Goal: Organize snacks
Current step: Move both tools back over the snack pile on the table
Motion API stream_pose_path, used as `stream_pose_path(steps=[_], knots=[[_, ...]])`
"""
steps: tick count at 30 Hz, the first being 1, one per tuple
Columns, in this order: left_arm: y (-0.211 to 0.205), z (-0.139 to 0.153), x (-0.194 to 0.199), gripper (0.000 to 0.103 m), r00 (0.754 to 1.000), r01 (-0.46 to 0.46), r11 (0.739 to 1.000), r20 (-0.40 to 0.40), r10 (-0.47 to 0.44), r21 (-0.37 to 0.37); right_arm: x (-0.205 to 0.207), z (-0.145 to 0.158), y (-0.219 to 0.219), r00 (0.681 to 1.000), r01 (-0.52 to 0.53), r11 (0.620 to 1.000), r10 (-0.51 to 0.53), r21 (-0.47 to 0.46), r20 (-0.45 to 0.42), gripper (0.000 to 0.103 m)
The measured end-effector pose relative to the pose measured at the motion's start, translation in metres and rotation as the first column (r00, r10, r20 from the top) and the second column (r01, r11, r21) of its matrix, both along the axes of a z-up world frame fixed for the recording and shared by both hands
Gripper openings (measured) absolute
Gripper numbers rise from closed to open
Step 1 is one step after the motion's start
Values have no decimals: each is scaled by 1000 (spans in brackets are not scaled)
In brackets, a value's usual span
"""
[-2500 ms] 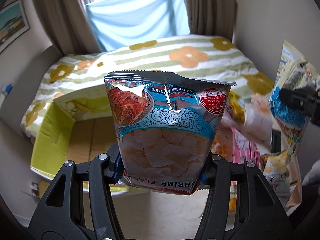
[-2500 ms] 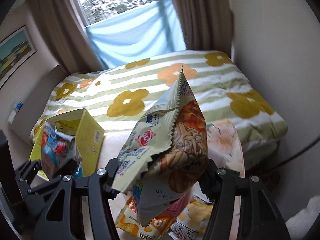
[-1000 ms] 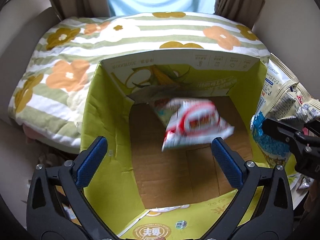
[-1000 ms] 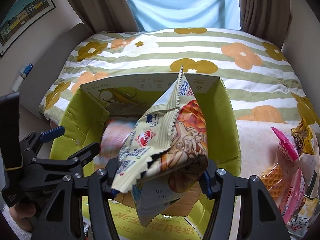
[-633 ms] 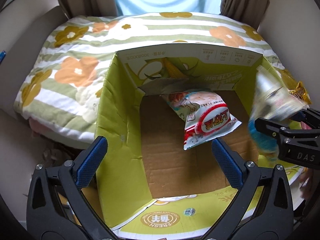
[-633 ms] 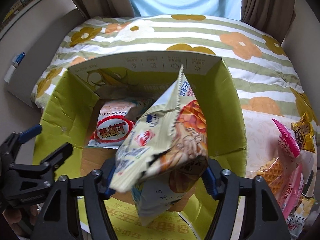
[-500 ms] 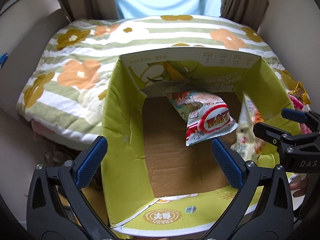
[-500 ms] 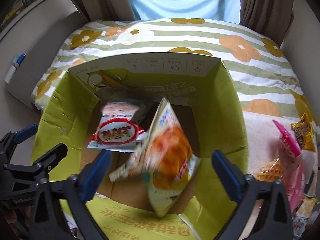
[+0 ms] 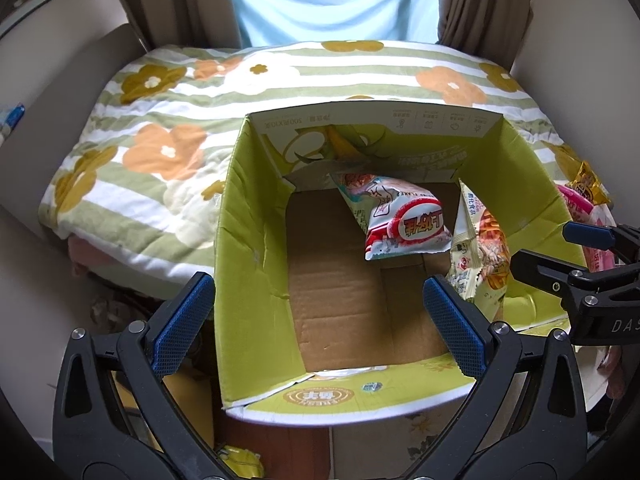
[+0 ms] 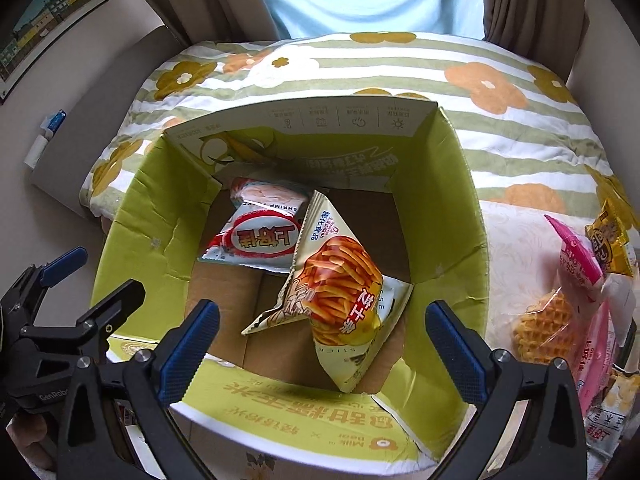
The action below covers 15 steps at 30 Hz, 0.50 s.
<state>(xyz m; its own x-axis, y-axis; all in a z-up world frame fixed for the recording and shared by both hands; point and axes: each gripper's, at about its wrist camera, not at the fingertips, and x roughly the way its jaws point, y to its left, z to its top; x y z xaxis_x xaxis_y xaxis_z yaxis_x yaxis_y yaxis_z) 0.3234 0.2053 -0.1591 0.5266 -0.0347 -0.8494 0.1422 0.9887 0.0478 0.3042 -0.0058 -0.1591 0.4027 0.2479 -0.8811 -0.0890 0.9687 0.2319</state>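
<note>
Both tongs hang released and empty above an open green cardboard box [image 9: 256, 248]. Seen from the left wrist camera, the left tongs [image 9: 320, 320] have their blue-padded fingers [image 9: 182, 320] spread wide, one outside the box's left wall and the other over its right half, with bare cardboard floor between them. From the right wrist camera, the right tongs [image 10: 318, 340] are likewise spread apart, gripping nothing, with their pads over the near edge of the box opening.

Two snack bags lie inside the box, below and ahead of the tongs and touching neither pair. The shrimp flakes bag [image 9: 396, 220], white with a red oval label, rests toward the far wall of the box, tilted, its upper end leaning toward the back. The cheese sticks bag [image 10: 340, 292], cream and orange with printed fries, lies nearer the right wall; its upper corner overlaps the lower right edge of the shrimp flakes bag. In the right wrist view this bag lies almost directly between the two fingers of the right tongs and just beyond them. In the left wrist view it stands just past the right finger of the left tongs.

Behind the box is a bed with a flowered, green-striped quilt [image 10: 500, 76]. To the right of the box, more snacks remain outside it: a pink packet [image 10: 576, 256], a waffle pack [image 10: 540, 332] and a small yellow packet [image 10: 608, 240], well apart from both tongs.
</note>
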Motion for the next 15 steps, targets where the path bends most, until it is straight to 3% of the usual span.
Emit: stream_pose_path(steps=[8, 15], knots=[[-10, 21, -16, 103, 998, 45, 999, 43, -44, -26, -24, 31, -16, 997, 61, 998, -60, -11, 57, 102], [-43, 38, -31, 103, 988, 132, 990, 85, -126, -60, -58, 56, -45, 984, 138, 989, -132, -49, 119, 102]])
